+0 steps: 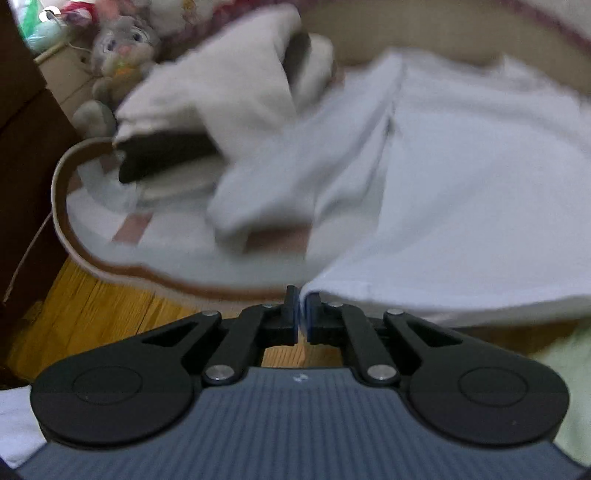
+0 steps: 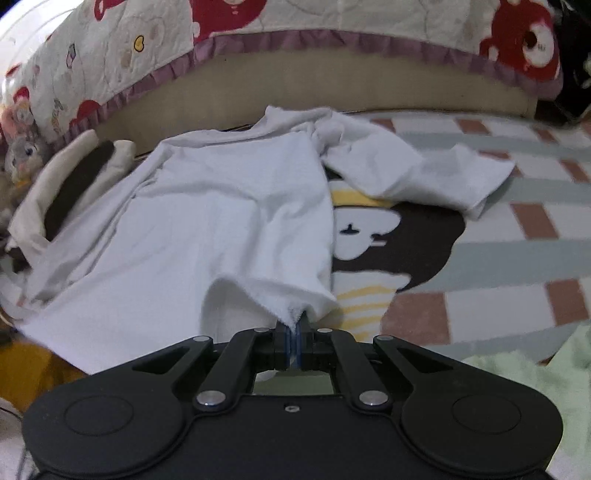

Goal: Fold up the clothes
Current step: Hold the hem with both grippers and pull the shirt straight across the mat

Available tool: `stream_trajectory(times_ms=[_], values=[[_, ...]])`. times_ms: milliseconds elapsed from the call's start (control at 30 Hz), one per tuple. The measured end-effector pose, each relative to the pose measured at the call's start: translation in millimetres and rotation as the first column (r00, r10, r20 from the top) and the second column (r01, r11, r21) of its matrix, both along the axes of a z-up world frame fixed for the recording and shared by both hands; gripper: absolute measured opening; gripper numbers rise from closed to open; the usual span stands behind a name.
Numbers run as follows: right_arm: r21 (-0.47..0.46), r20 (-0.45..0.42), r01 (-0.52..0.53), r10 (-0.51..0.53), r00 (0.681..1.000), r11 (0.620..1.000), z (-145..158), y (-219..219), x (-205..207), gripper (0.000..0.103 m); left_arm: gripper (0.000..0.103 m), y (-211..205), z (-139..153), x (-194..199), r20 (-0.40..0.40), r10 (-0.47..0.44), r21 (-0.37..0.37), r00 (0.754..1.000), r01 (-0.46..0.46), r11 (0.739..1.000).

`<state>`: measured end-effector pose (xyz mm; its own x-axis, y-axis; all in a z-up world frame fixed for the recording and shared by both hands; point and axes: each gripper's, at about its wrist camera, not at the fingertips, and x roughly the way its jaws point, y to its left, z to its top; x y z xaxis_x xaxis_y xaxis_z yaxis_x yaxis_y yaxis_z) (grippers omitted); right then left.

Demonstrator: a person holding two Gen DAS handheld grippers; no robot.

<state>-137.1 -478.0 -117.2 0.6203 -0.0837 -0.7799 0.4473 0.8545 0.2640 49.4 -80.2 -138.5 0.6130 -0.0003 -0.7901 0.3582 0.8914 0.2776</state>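
A white T-shirt (image 2: 207, 221) lies spread on a patterned rug, one sleeve (image 2: 424, 173) flung out to the right. In the left wrist view the same shirt (image 1: 461, 184) is blurred and fills the right half. My left gripper (image 1: 301, 295) is shut on the shirt's near hem corner. My right gripper (image 2: 297, 321) is shut on a raised fold of the hem, which lifts the cloth into a small tent just ahead of it.
The rug (image 2: 517, 229) has a checked pattern and a cartoon figure (image 2: 369, 236). A bed with a printed quilt (image 2: 332, 22) runs along the back. A cream and dark cushion (image 1: 207, 110) and a plush rabbit (image 1: 122, 48) lie at left. Wooden floor (image 1: 92, 306) shows beyond the rug edge.
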Motion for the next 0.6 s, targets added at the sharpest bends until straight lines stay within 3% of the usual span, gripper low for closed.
stream_trajectory(times_ms=[133,200,233,333,467,533,567,600], values=[[0.053,-0.037,0.017,-0.015,0.999,0.998,-8,-5,5,0.004,0.014,-33,-1,-21,0.038,-0.203,0.105,0.978,0.198,0.975],[0.060,-0.037,0.017,-0.015,0.999,0.998,-9,-4,6,0.004,0.034,-42,-3,-33,0.053,-0.297,0.128,0.954,0.288,0.949],[0.060,-0.035,0.018,-0.016,0.999,0.998,-9,-3,5,0.004,0.036,-45,-4,-37,0.050,-0.326,0.132,0.944,0.317,0.939],[0.073,-0.031,0.025,-0.022,0.999,0.997,-11,-4,5,0.004,0.043,-51,-11,-33,0.013,-0.361,0.131,0.932,0.357,0.925],[0.096,-0.023,0.029,-0.027,0.999,0.995,-12,-6,5,0.004,0.046,-52,-27,-12,-0.112,-0.329,0.146,0.938,0.343,0.928],[0.097,-0.017,0.035,-0.033,0.999,0.995,-11,-7,4,0.004,0.035,-51,-35,-1,-0.156,-0.287,0.165,0.945,0.311,0.936],[0.096,-0.015,0.038,-0.037,0.999,0.995,-11,-8,4,0.004,0.016,-50,-36,2,-0.157,-0.283,0.162,0.946,0.307,0.938],[0.095,-0.013,0.040,-0.039,0.999,0.995,-11,-9,3,0.004,0.003,-50,-37,4,-0.154,-0.283,0.156,0.947,0.306,0.939]])
